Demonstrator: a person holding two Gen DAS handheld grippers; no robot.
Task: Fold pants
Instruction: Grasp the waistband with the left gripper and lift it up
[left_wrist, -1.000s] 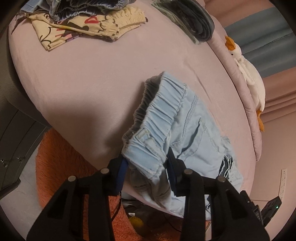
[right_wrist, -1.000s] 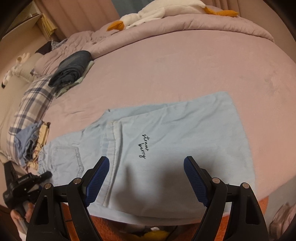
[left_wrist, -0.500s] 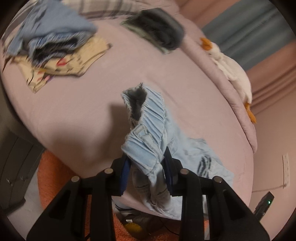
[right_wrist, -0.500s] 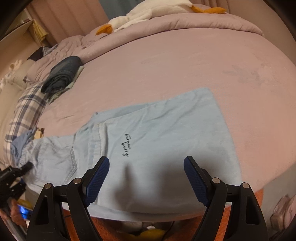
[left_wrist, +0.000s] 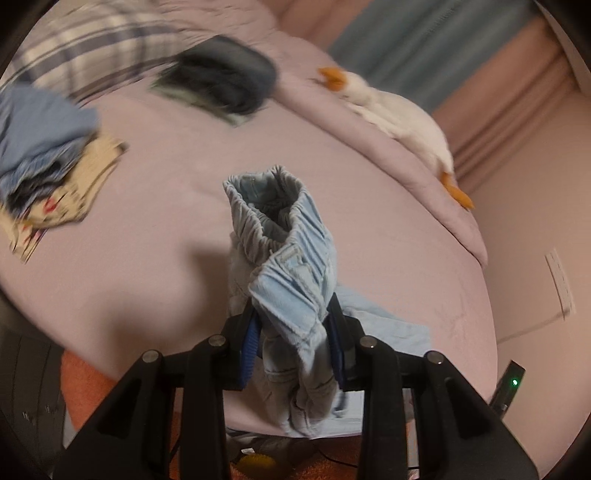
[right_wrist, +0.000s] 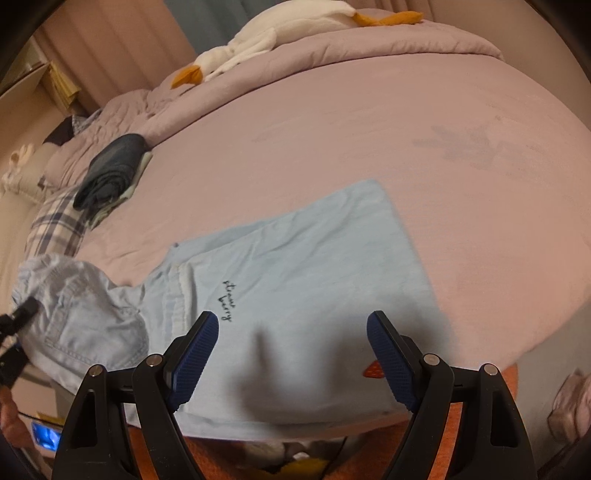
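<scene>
On the pink bed (right_wrist: 369, 122), the left gripper (left_wrist: 291, 332) has its jaws clenched on the light-blue pants' (right_wrist: 295, 280) lifted waistband (left_wrist: 291, 258) at 9 o'clock, while the right gripper (right_wrist: 291, 354) hovers released above the flat legs.

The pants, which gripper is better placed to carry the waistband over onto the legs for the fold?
Left. The left gripper is already shut on the waistband of the pants, lifted off the bed. The right gripper hovers open, holding nothing.
</scene>
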